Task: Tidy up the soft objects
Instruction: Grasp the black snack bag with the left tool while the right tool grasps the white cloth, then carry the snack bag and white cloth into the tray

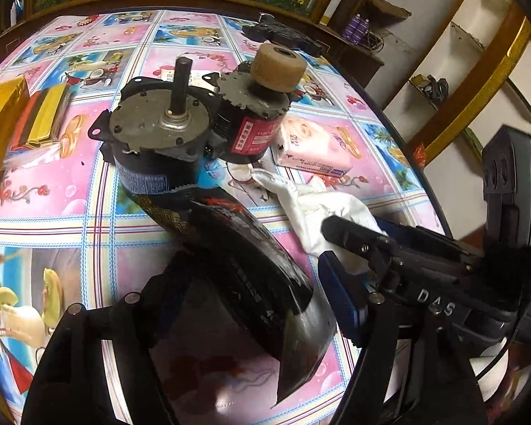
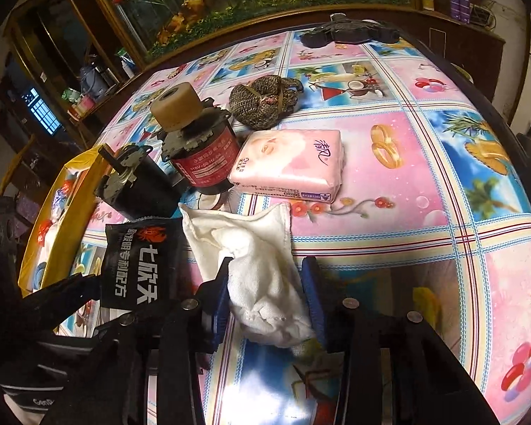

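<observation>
On patterned tablecloth (image 2: 424,184), right gripper (image 2: 265,304) pinches white cloth (image 2: 262,269); left gripper (image 1: 230,318) straddles black packet (image 1: 251,265).

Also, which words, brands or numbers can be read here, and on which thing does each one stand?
"七欣天": black sachet; smaller characters beside it unclear.
"110V~50 Hz": red motor label; other lines blurred.
"清风": pink tissue pack; small print too small to read.
"DAS": right gripper.
</observation>
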{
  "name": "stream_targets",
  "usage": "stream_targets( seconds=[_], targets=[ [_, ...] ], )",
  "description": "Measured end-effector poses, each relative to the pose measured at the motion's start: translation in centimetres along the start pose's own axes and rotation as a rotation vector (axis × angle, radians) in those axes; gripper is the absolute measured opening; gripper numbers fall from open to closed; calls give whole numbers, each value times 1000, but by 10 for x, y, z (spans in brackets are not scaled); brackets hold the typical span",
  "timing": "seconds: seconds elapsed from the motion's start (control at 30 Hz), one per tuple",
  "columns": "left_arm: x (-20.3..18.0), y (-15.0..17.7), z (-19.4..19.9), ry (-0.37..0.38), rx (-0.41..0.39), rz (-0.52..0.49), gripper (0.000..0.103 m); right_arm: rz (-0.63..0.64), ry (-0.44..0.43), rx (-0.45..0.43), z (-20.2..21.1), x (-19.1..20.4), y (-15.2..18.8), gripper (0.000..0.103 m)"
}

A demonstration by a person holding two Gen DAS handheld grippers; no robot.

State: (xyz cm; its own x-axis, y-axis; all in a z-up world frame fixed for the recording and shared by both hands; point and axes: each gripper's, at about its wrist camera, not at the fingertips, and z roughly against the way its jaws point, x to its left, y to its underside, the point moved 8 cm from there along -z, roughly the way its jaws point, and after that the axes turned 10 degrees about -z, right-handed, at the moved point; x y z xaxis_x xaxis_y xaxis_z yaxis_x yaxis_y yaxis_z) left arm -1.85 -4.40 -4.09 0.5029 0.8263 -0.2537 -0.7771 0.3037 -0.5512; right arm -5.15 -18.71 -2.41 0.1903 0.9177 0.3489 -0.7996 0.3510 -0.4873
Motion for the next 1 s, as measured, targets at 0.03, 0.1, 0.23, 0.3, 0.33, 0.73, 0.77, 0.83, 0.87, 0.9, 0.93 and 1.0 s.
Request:
stream_targets(
  seconds=[0.03,0.1,0.23,0.3,0.33,0.73,0.77,0.83,0.87,0.9,0.93,1.0],
  targets=[
    [2,-1,1,6,-3,-1,66,13,10,-4,0,1,0,38],
    [5,2,2,40,3,1,42,35,23,-13,0,4,3,34],
    [4,10,15,60,-6,-8,32,52,10,-17,4,11,7,24],
    [4,15,26,88,-22,9,31,58,-1,-30,11,14,6,23],
    [5,17,32,101,-29,19,31,66,-3,-36,16,17,6,23],
    [87,43,130,76,-220,219,31,172,-92,-50,51,84,17,24],
    [98,47,137,55,-231,238,31,183,-98,-47,50,91,18,24],
    [122,55,147,14,-250,277,31,212,-112,-35,48,109,23,24],
    [134,59,151,-1,-256,302,31,222,-116,-29,46,116,25,24],
    [146,62,154,-11,-259,327,31,233,-122,-23,44,124,27,24],
    [156,66,156,-17,-261,346,31,245,-132,-11,41,135,29,24],
    [176,71,162,-35,-268,377,31,265,-149,9,35,153,32,24]
  ],
)
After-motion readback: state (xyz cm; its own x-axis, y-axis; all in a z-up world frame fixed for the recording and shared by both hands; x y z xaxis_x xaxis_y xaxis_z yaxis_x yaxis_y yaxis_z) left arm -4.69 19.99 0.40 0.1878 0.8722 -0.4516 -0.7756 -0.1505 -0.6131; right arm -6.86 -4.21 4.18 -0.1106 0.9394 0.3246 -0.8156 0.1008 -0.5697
